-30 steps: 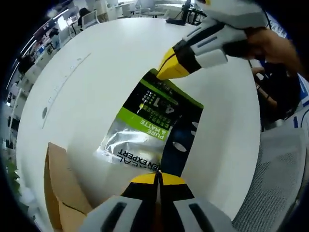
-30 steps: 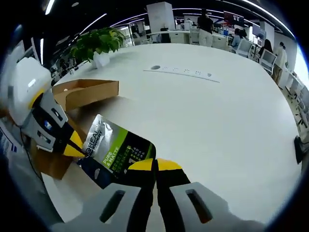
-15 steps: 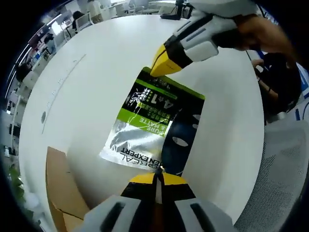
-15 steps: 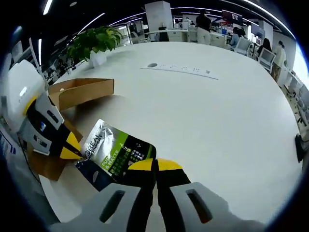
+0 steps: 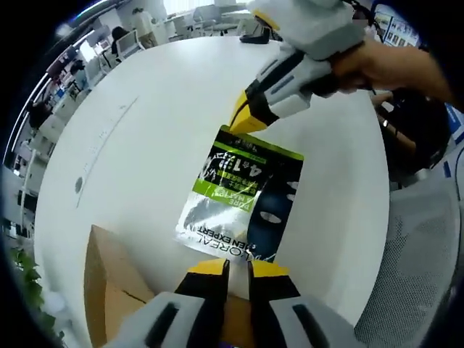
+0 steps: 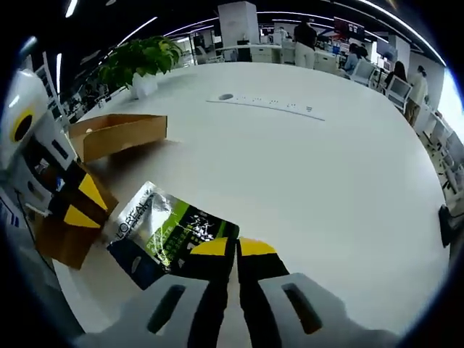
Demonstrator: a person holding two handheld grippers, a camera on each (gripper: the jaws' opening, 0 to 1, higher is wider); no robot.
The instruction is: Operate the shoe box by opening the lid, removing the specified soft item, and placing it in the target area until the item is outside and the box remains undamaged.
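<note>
Left tongs (image 5: pixel 230 265) stand slightly parted, a narrow gap between the yellow tips, just off the near edge of the face-mask sachet (image 5: pixel 241 201) and holding nothing. Right tongs (image 6: pixel 234 249) are pinched together on the sachet's opposite, green-and-black end; in the left gripper view they reach in from above, tips on that top edge (image 5: pixel 249 119).

So the sachet, the soft item, is already outside the shoe box (image 5: pixel 109 290) and lies flat, or nearly so, on the white table (image 5: pixel 145 123), just beside the box. Judging from this, the left side has let go so the right can set the packet down alone; whether the sachet's far corner is lifted off the surface I cannot tell.

Box walls are brown cardboard, open on top; one wall (image 6: pixel 119 134) stands near the sachet's silver end (image 6: pixel 138 217), apart from it. Beyond the sachet the tabletop runs wide and bare toward a cable-port strip (image 6: pixel 268 106) and a potted plant (image 6: pixel 141 65), both well apart, leaving ample room to draw either pair of tongs back without brushing the cardboard.
</note>
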